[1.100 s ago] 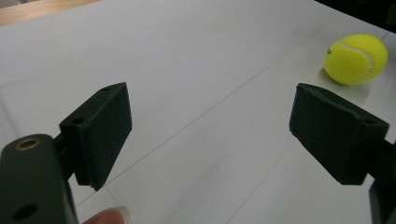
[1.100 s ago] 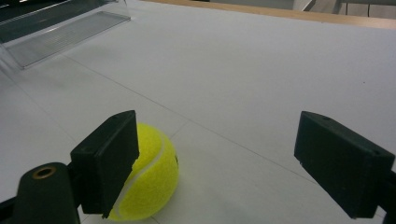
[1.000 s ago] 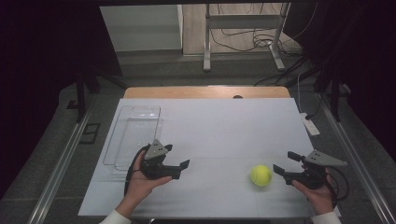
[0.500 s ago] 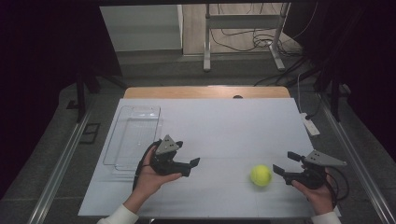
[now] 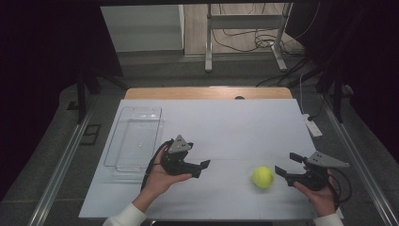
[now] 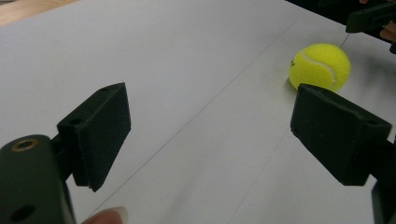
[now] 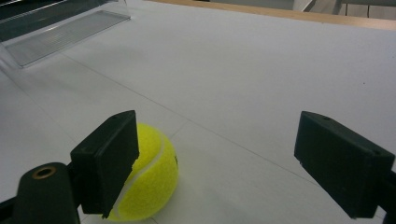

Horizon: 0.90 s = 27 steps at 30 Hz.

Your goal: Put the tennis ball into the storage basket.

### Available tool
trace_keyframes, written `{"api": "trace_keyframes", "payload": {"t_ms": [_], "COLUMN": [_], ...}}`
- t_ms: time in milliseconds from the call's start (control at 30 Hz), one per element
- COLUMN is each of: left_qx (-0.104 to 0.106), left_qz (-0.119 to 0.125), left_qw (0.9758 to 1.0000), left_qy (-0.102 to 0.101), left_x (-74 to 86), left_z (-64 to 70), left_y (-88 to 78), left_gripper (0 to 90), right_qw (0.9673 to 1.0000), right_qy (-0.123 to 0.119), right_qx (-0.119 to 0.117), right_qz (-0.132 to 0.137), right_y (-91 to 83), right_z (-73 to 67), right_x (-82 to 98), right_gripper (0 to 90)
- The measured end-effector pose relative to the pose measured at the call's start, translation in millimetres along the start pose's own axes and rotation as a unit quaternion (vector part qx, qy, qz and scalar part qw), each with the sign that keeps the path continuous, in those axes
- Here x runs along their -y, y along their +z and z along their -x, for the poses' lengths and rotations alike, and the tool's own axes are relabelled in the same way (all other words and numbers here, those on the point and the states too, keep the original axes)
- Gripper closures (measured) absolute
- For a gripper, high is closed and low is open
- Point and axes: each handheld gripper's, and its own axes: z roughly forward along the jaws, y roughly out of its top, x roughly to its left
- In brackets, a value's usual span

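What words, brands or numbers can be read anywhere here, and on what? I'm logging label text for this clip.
No text can be read.
Tennis ball: a small dark mark near its left edge in the left gripper view, too small and blurred to read.
Clear tray, white table, left gripper and right gripper: no lettering visible.

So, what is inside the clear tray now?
Nothing visible lies inside the clear tray; the white table shows through it. The tennis ball sits outside, on the table.
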Motion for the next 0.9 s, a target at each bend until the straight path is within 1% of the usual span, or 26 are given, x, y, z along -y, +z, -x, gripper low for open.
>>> {"api": "trace_keyframes", "payload": {"t_ms": [200, 333, 433, 767, 900], "left_qx": [0.01, 0.014, 0.02, 0.034, 0.036], "left_qz": [-0.009, -0.011, -0.014, -0.023, -0.029], "left_qw": [0.9999, 0.9998, 0.9997, 0.9991, 0.9989], "left_qy": [0.001, 0.0, -0.001, 0.005, 0.009], "left_x": [-2.3, -3.5, -4.8, -10.1, -10.7], "left_z": [1.6, 2.2, 3.3, 10.5, 13.0], "left_y": [6.8, 10.6, 16.5, 33.2, 39.5], "left_gripper": [13.0, 12.8, 12.6, 11.7, 11.5], "right_qw": [1.0, 1.0, 1.0, 1.0, 1.0], "right_qy": [0.001, -0.001, 0.0, -0.001, -0.001], "right_qx": [0.0, 0.0, -0.001, 0.0, 0.0], "right_qz": [-0.001, -0.003, -0.003, -0.003, -0.003], "right_y": [0.4, 0.7, 1.3, 1.1, 1.1], "right_z": [0.0, -0.2, -0.2, 0.0, 0.1], "right_x": [0.1, 0.1, 0.1, 0.2, 0.3], "right_gripper": [14.2, 14.2, 14.2, 14.3, 14.3]}}
